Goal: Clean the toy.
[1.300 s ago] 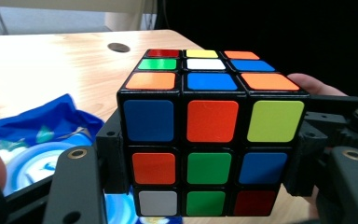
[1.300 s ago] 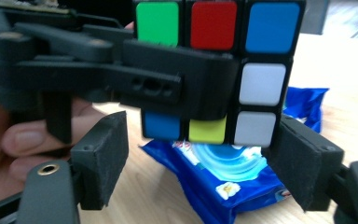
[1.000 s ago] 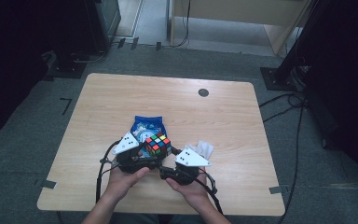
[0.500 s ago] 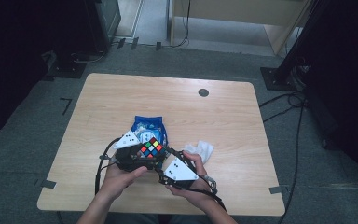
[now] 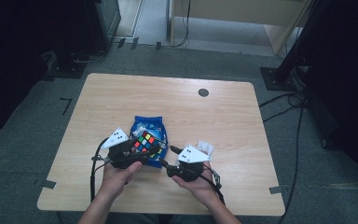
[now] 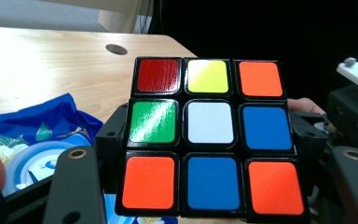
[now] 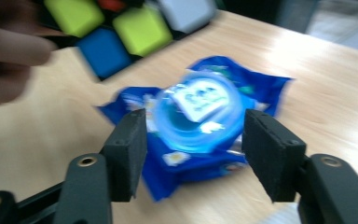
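Two grippers work: left gripper (image 5: 137, 151) clamps its fingers on the stiff, slick puzzle cube's (image 6: 209, 140) sides; right gripper (image 7: 193, 154), fingers just narrowing, empty, faces the soft wipes pack (image 7: 200, 116) at twelve o'clock

Right tongs (image 7: 193, 154), jaws apart and just closing, frame a blue packet (image 7: 200, 126) lying on the wooden surface (image 7: 307, 79); colour cube (image 7: 130, 23) at top left

Multicoloured cube (image 6: 209, 140) with black edges; blue packet (image 7: 205, 121); pale wooden table (image 5: 223, 112).
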